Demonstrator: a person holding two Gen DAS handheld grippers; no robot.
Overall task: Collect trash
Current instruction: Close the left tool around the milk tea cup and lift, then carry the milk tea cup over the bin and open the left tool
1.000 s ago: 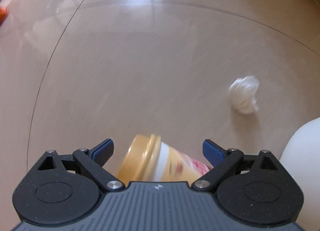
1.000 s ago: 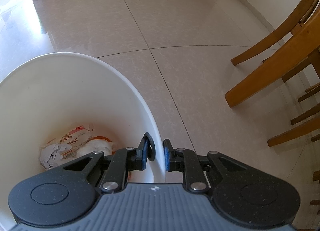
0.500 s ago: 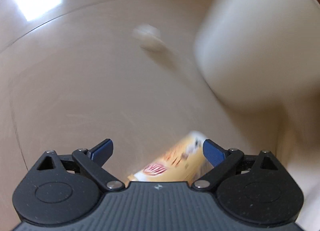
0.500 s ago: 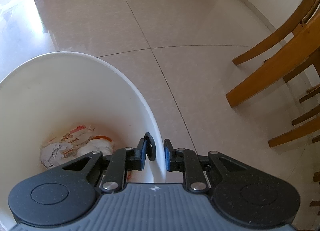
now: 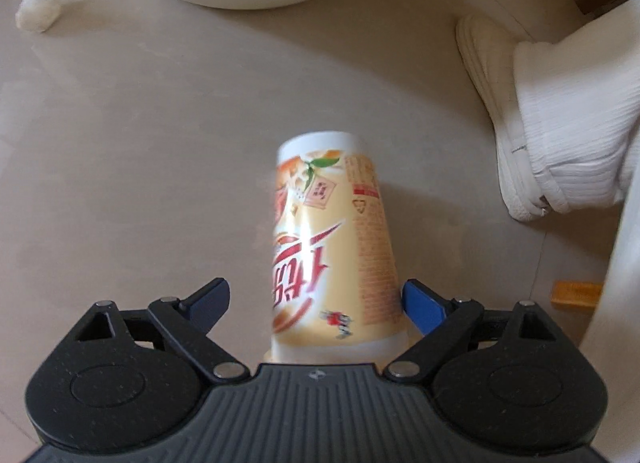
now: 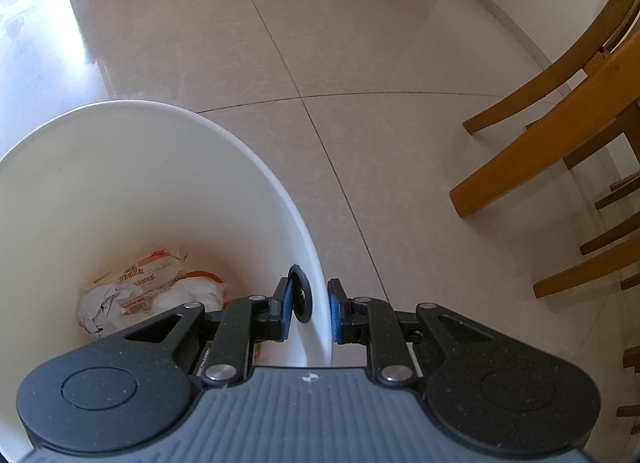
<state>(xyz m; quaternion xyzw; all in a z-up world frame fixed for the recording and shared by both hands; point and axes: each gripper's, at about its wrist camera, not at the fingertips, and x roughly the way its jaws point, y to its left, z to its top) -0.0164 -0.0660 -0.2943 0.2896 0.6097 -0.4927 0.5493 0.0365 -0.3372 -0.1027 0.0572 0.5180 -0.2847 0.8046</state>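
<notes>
Wrappers already lie in the white bin whose rim the right gripper pinches, while the left gripper, jaws wide but closing, seemingly not yet gripping, straddles a yellow cup, and a tissue wad waits on the floor.

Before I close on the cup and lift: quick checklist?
1. Cup between the left gripper fingers: ok.
2. Grip on cup: not ok; jaws closing, gap at one pad.
3. Right gripper clamped on bin rim: ok.
4. Room in bin: ok, only wrappers at the bottom.
5. Cup empty: cannot tell.
6. Floor cleared: not ok, tissue remains.
</notes>
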